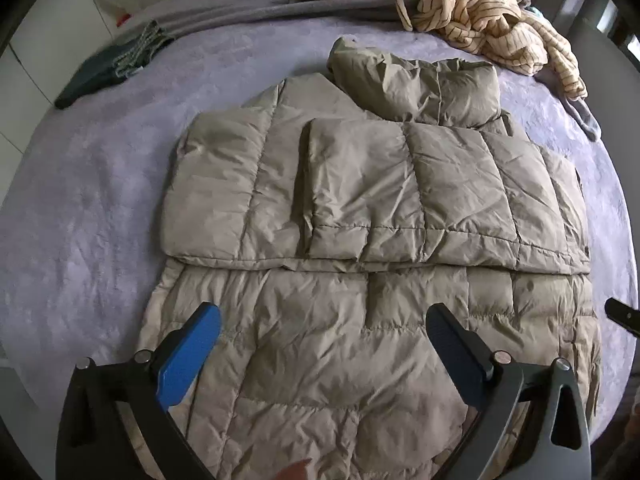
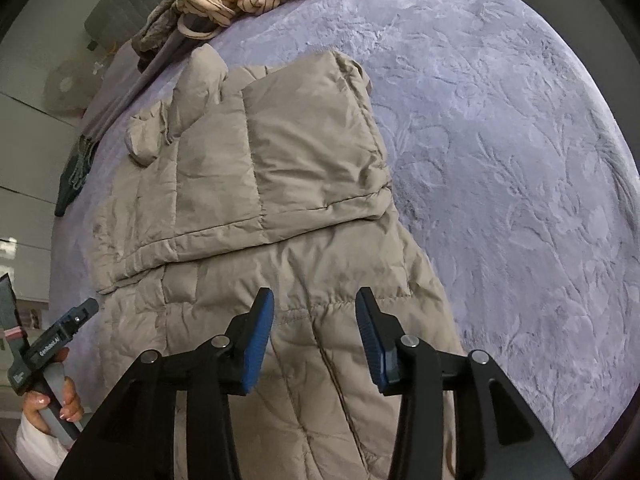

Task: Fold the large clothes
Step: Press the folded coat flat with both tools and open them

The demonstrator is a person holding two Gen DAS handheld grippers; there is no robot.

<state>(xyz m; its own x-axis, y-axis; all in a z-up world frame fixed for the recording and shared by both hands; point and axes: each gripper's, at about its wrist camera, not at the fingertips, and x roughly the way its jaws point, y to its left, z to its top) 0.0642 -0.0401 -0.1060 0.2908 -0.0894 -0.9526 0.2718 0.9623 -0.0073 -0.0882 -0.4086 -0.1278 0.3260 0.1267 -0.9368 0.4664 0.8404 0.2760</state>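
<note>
- My left wrist camera looks steeply down past its tool (image 1: 322, 350) at the puffer jacket (image 1: 360, 200), from just above
- My right wrist camera looks down likewise over the jacket's right edge
- Both share jacket, bed (image 2: 500, 140) and striped garment (image 1: 488, 28)

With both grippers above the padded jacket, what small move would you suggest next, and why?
Probably lower both grippers to the jacket's near hem and pinch it, ready to fold it up. The left gripper and right gripper are open and empty, the sleeves already lie folded across the upper half, and the lower half lies flat on the purple blanket.
</note>
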